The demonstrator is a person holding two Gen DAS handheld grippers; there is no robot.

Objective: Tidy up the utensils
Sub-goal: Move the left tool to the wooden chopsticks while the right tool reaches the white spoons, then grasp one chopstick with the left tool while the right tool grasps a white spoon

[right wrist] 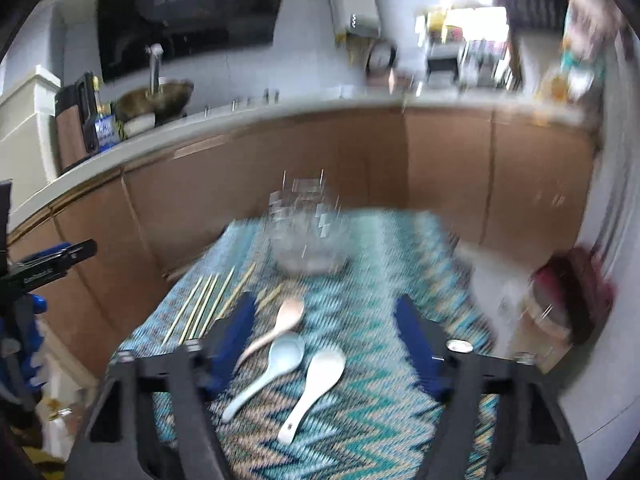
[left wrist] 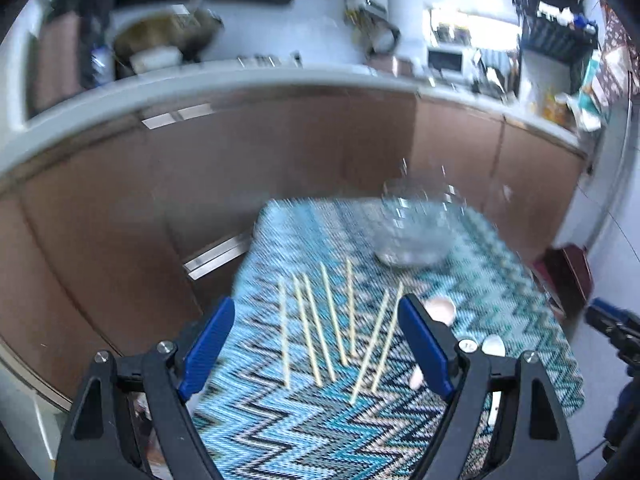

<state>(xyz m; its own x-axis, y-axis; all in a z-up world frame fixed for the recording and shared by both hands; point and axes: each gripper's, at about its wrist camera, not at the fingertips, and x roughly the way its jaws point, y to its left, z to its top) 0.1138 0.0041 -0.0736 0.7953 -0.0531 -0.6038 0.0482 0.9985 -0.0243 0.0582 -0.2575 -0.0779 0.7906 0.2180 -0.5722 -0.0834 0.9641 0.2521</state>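
Several wooden chopsticks lie side by side on a blue zigzag mat, with a clear glass bowl at the mat's far end. My left gripper hovers open over the chopsticks, nothing between its blue pads. In the right wrist view, a pink spoon, a light blue spoon and a white spoon lie on the mat. The chopsticks are to their left and the bowl is beyond them. My right gripper hangs open above the spoons, holding nothing.
Brown cabinet fronts and a white countertop run behind the mat. A wok sits on the counter. A dark red container stands low at the right. The mat's left edge drops off near the cabinets.
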